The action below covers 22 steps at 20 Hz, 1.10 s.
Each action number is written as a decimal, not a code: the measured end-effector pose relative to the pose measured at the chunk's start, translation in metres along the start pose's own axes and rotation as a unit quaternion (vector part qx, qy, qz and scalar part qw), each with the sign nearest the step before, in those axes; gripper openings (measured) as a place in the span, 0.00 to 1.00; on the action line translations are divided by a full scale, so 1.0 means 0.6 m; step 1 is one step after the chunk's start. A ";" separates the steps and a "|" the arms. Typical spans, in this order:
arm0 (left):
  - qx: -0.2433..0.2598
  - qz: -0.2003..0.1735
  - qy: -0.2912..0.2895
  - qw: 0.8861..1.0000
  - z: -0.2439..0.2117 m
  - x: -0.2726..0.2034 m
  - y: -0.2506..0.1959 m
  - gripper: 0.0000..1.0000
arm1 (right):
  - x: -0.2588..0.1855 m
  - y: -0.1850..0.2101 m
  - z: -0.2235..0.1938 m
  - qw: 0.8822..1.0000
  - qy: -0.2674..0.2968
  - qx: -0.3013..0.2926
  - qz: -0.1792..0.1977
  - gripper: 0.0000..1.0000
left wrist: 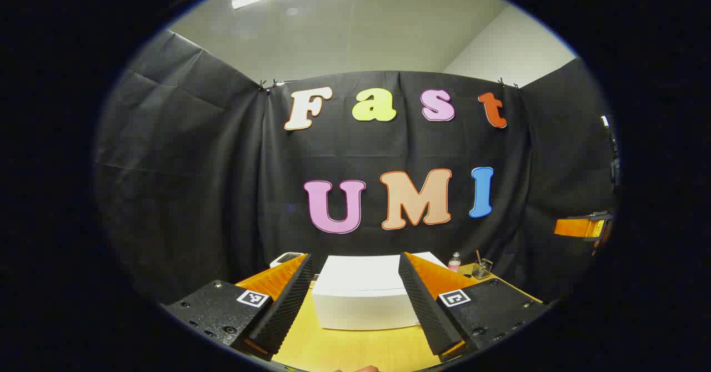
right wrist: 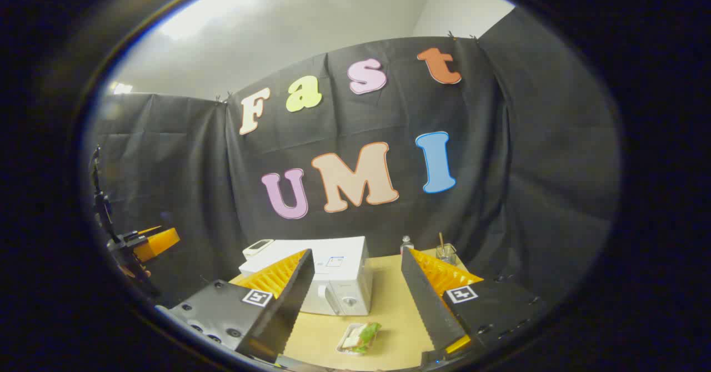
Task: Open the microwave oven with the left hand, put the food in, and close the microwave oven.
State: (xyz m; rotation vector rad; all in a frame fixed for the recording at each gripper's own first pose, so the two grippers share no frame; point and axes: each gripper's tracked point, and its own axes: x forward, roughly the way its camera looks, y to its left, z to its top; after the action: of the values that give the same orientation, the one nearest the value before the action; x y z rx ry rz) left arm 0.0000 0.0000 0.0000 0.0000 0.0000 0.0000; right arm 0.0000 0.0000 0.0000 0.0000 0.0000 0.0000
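A white microwave oven (left wrist: 364, 297) stands on the wooden table, its door closed; in the right gripper view the microwave oven (right wrist: 339, 283) shows its handle and a knob on the front. A small tray of food (right wrist: 361, 337), a sandwich with green leaves, lies on the table in front of it. My left gripper (left wrist: 353, 305) hangs open above the table, well short of the oven. My right gripper (right wrist: 355, 311) is open too, high over the food, with nothing between its fingers. The other gripper (right wrist: 153, 241) shows at the far left of the right gripper view.
A small bottle (left wrist: 454, 262) and a glass with a stick in it (left wrist: 481, 269) stand at the table's back right. A white device (left wrist: 287, 259) lies behind the oven at the left. The wooden table (left wrist: 355, 350) ends at black cloth walls.
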 end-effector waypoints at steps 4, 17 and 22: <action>0.005 0.001 -0.012 1.000 0.009 -0.007 0.000 0.95 | -0.010 0.005 0.005 1.000 -0.005 -0.003 0.003 0.97; 0.004 -0.007 -0.006 1.000 -0.013 -0.008 0.000 0.93 | -0.034 0.064 0.001 0.998 -0.018 -0.056 0.031 0.92; -0.017 -0.048 0.018 0.999 -0.084 -0.007 -0.042 0.93 | -0.047 0.079 -0.005 0.997 -0.021 -0.071 0.038 0.97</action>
State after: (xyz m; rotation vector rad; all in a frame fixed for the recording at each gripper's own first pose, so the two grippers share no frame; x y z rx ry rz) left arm -0.0043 -0.0250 -0.0505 -0.0337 0.0369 -0.0959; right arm -0.0281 0.0476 -0.0029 -0.1414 -0.0424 0.0765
